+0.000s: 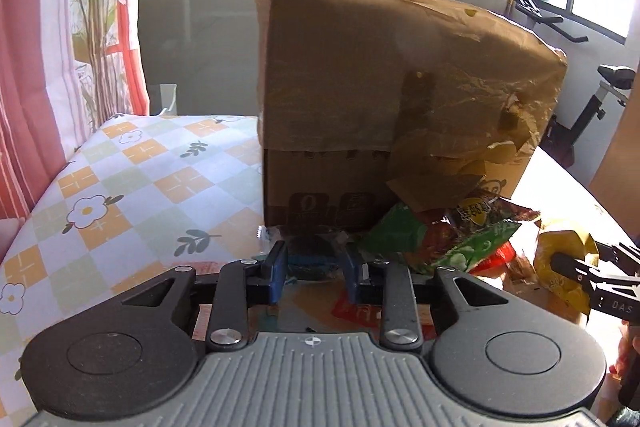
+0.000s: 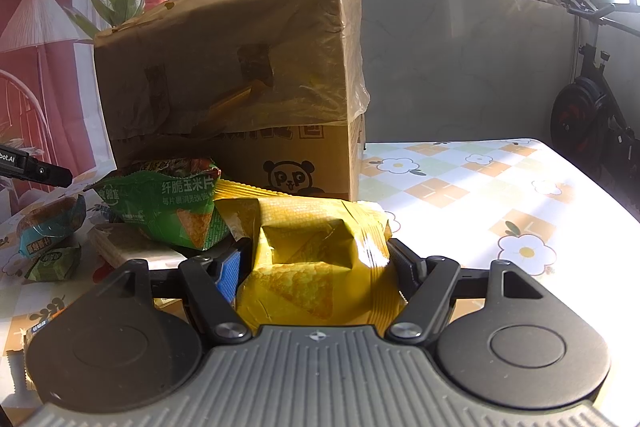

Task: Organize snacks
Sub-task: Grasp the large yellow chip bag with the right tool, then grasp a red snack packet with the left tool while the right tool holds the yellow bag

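While the right claw (image 2: 316,259) grips a yellow chip bag (image 2: 316,267) just before the cardboard box (image 2: 240,87), a green bag (image 2: 176,211) lies left of it. Left claw (image 1: 314,261), narrowly parted, closes on a dark blue packet (image 1: 314,255) at the box's foot on the desk (image 1: 132,187).

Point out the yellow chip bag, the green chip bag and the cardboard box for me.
yellow chip bag (image 2: 316,267): right wrist view, front panel.
green chip bag (image 2: 180,207): right wrist view, printed front.
cardboard box (image 1: 340,79): left wrist view, taped flap.

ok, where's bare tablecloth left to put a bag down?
Free: tablecloth left of the cardboard box, and the sunlit stretch to its right. Crowded: in front of the box, where the green chip bag, yellow chip bag and small packets pile up.
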`<control>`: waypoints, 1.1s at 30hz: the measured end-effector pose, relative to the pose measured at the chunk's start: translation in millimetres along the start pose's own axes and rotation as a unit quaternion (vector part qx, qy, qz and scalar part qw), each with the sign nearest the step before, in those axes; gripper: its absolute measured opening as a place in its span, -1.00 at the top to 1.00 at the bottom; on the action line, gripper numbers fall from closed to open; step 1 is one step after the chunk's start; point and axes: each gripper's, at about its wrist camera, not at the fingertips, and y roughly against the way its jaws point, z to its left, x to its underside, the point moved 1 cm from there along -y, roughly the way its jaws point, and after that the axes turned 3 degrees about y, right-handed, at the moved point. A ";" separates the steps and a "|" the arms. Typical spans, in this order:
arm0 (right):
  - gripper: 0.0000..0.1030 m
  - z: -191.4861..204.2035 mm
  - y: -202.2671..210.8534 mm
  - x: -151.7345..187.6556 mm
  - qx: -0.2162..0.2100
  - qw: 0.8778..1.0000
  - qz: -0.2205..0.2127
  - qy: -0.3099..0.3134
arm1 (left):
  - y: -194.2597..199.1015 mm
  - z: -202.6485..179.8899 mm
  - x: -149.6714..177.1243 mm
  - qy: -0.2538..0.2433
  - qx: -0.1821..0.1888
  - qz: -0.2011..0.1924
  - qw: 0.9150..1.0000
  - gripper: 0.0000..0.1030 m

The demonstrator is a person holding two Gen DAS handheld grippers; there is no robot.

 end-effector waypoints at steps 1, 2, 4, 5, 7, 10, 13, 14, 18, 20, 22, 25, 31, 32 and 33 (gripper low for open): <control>-0.42 0.4 0.1 0.1 0.000 1.000 0.000 0.000 | -3.9 -4.9 2.5 -0.005 0.006 0.010 1.000 0.40; -0.42 0.2 0.3 0.0 0.000 1.000 0.000 0.000 | -10.0 -10.1 9.3 -0.005 0.013 0.025 1.000 0.40; -0.42 0.0 0.6 0.0 0.000 1.000 -0.001 -0.001 | -19.2 -19.7 22.8 -0.007 0.021 0.054 0.998 0.41; -0.42 -1.2 1.1 -0.1 -0.001 1.000 -0.001 -0.004 | -22.1 -24.8 28.0 -0.016 0.020 0.061 0.998 0.41; -0.42 -2.3 1.8 0.1 -0.003 1.000 -0.002 -0.008 | -24.6 -33.7 35.9 -0.036 0.019 0.068 0.997 0.41; -0.42 -2.9 2.1 0.5 -0.004 1.000 -0.002 -0.010 | -31.1 -39.4 38.1 -0.046 0.035 0.073 0.996 0.41; -0.42 -2.8 2.8 0.6 -0.004 1.000 -0.003 -0.010 | -38.3 -43.1 33.7 -0.048 0.027 0.059 0.997 0.40; -0.42 -3.7 3.3 0.6 -0.005 1.000 -0.004 -0.012 | -41.9 -44.0 28.9 -0.041 0.022 0.054 0.997 0.40; -0.42 -6.1 4.1 1.4 -0.008 1.000 -0.005 -0.019 | -50.4 -47.3 27.7 -0.041 0.011 0.044 0.998 -0.12; -0.42 -6.6 4.1 1.4 -0.009 1.000 -0.005 -0.020 | -52.5 -48.4 30.9 -0.036 0.008 0.053 0.998 -0.14; -0.42 -6.5 4.5 1.4 -0.010 1.000 -0.005 -0.020 | -54.5 -50.7 36.2 -0.035 0.005 0.059 0.998 -0.18; -0.42 -8.8 4.3 1.1 -0.012 1.000 -0.005 -0.024 | -54.5 -54.6 41.3 -0.056 -0.014 0.059 0.997 -0.39; -0.42 -11.0 4.6 0.7 -0.014 0.999 -0.005 -0.031 | -52.4 -38.1 50.2 -0.029 -0.012 0.074 0.997 -0.40; -0.42 -11.4 4.5 0.7 -0.014 0.999 -0.005 -0.031 | -51.1 -35.9 52.6 -0.023 -0.013 0.074 0.997 -0.40; -0.42 -11.3 4.5 0.7 -0.015 0.999 -0.005 -0.031 | -49.3 -35.2 54.5 -0.022 -0.014 0.071 0.997 -0.40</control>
